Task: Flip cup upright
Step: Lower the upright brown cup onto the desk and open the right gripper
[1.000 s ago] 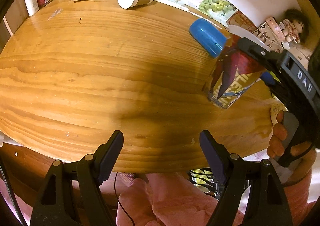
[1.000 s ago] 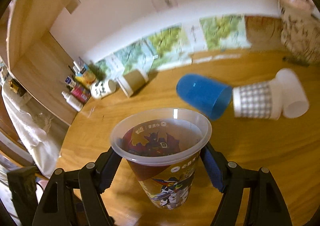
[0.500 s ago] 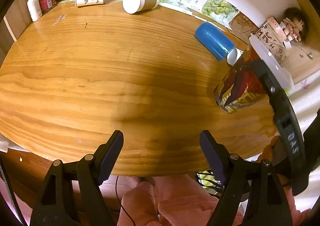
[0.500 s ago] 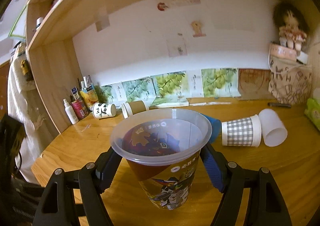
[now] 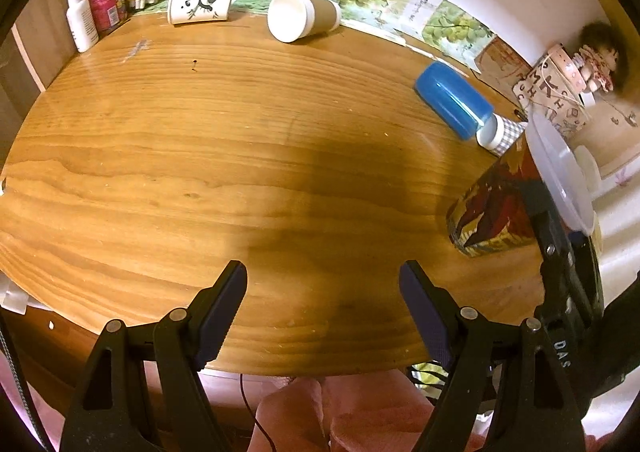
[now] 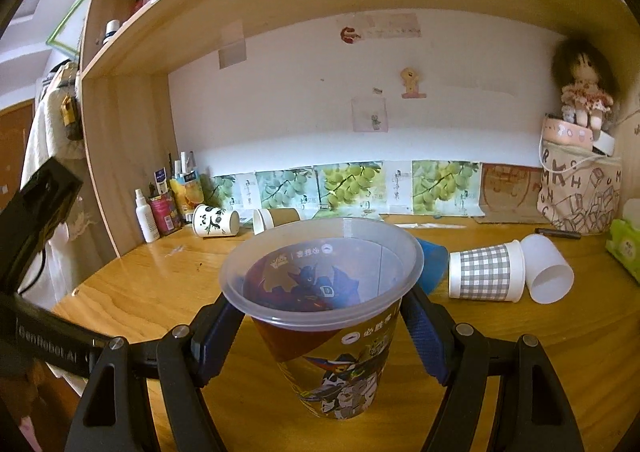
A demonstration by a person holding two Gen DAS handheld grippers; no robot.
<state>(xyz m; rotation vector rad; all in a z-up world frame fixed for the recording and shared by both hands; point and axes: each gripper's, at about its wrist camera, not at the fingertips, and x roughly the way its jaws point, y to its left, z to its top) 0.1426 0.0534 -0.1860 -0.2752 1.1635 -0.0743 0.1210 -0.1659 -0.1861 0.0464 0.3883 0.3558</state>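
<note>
My right gripper is shut on a clear plastic printed cup, which stands upright with its mouth up and its base at the wooden table. In the left wrist view the same printed cup is at the right edge with the right gripper on it. My left gripper is open and empty over the table's near edge.
Other cups lie on their sides: a panda cup, a brown paper cup, a blue cup, a checked cup and a white cup. Bottles stand at the back left. A printed bag is at the back right.
The right gripper has turned level and lowered the printed cup from a tilt to upright on the table. The left gripper has hardly moved.
</note>
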